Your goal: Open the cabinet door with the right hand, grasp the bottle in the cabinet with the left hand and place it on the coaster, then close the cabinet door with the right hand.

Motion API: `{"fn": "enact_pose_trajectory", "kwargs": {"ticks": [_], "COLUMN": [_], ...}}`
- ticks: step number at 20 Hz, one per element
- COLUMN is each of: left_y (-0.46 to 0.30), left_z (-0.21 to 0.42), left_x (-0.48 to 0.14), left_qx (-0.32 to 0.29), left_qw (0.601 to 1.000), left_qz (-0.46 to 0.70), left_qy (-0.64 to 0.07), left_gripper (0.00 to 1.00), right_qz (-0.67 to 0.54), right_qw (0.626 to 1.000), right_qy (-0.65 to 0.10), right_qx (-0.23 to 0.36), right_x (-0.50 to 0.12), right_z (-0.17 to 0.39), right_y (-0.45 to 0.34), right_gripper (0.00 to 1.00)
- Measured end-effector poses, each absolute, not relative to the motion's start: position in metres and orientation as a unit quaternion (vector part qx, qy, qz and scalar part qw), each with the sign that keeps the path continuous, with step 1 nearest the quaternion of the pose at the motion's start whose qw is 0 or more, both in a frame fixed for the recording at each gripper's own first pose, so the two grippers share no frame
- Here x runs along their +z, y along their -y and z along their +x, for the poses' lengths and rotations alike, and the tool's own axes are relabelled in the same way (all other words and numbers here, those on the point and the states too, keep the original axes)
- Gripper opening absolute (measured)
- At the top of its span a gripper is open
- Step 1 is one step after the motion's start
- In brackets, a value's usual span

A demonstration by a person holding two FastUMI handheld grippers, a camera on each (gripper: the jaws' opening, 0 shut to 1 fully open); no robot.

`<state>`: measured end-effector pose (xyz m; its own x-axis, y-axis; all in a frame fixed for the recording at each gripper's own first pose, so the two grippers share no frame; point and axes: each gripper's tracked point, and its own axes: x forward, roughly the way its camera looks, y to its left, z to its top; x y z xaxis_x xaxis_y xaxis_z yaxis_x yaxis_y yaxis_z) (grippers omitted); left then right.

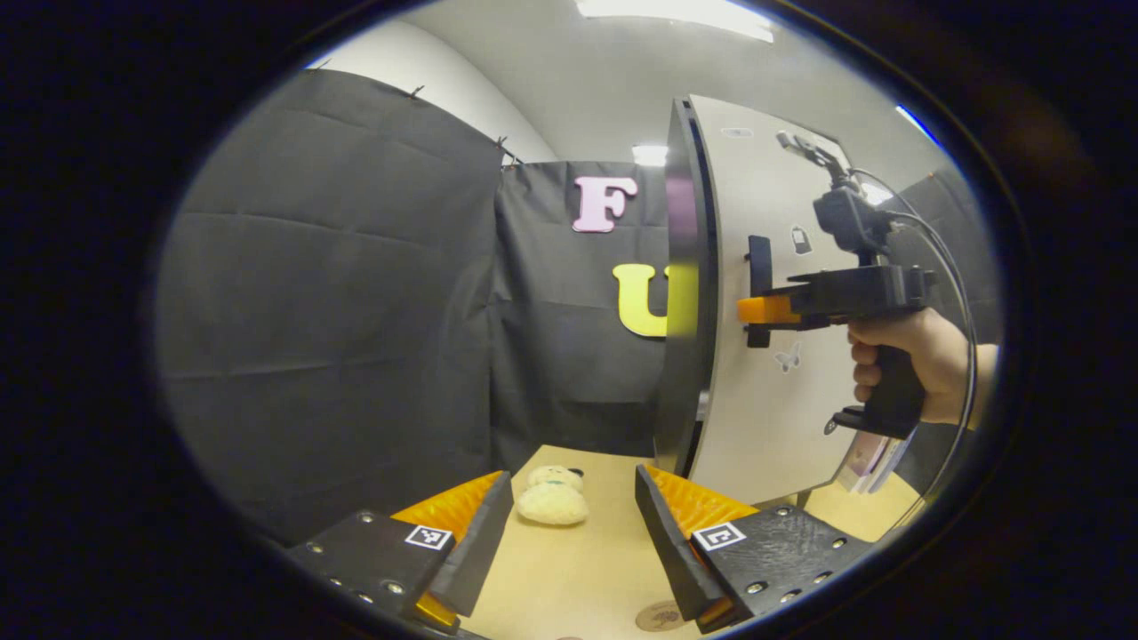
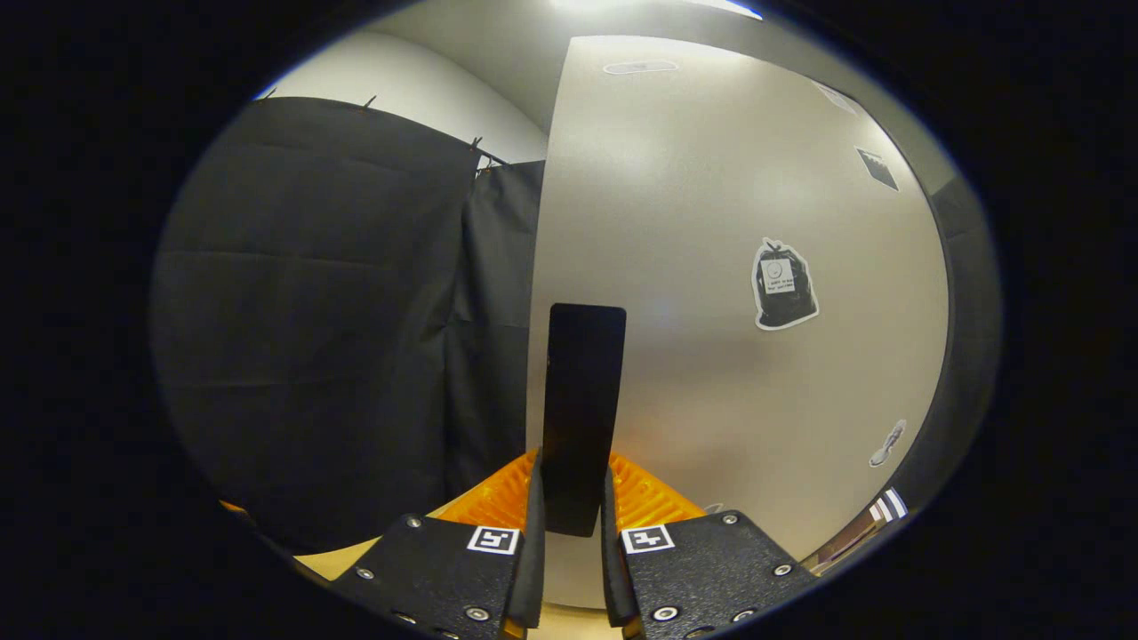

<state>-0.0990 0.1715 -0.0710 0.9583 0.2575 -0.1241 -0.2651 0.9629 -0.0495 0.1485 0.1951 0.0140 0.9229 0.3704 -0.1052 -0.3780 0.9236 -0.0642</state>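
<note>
The pale cabinet door [image 1: 765,418] stands part-way open, its dark edge turned toward me in the left gripper view. My right gripper [image 1: 756,309], held by a hand, is shut on the door's black vertical handle [image 1: 758,253]. In the right gripper view both fingers of that right gripper [image 2: 573,498] press on the handle [image 2: 582,391] against the door [image 2: 711,267]. My left gripper [image 1: 573,484] hovers open over the wooden table, nothing between its fingers. A round brown coaster [image 1: 660,615] lies on the table just below it.
A small cream plush toy [image 1: 553,496] lies on the table [image 1: 569,569] ahead of the left gripper. Some thin flat items [image 1: 867,462] lean by the door's lower right. Black cloth walls close the booth at left and behind.
</note>
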Motion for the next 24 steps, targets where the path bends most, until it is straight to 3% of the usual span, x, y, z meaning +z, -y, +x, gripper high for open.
{"fn": "enact_pose_trajectory", "kwargs": {"ticks": [1, 4, 15, 18, 22, 24], "left_y": [-0.17, -0.17, -0.156, -0.149, -0.139, -0.136], "left_z": [-0.098, -0.103, -0.104, -0.101, -0.1, -0.099], "left_x": [-0.071, -0.064, -0.047, -0.044, -0.041, -0.039], "left_qx": [0.128, 0.132, 0.147, 0.141, 0.118, 0.112], "left_qw": [0.989, 0.989, 0.988, 0.989, 0.992, 0.993], "left_qz": [-0.03, -0.011, 0.014, 0.014, 0.026, 0.027], "left_qy": [-0.061, -0.058, -0.041, -0.04, -0.036, -0.031], "left_gripper": [0.86, 0.82, 0.86, 0.82, 0.86, 0.82], "right_qz": [-0.043, -0.04, -0.004, 0.001, 0.006, 0.008], "right_qw": [0.979, 0.975, 0.952, 0.951, 0.952, 0.954], "right_qy": [-0.047, -0.05, -0.063, -0.064, -0.066, -0.068], "right_qx": [0.196, 0.213, 0.298, 0.302, 0.3, 0.292], "right_x": [0.013, 0.014, 0.007, 0.006, 0.005, 0.005], "right_z": [0.145, 0.135, 0.135, 0.138, 0.142, 0.143], "right_y": [-0.194, -0.19, -0.167, -0.163, -0.164, -0.162], "right_gripper": [0.28, 0.28, 0.27, 0.28, 0.28, 0.28]}}
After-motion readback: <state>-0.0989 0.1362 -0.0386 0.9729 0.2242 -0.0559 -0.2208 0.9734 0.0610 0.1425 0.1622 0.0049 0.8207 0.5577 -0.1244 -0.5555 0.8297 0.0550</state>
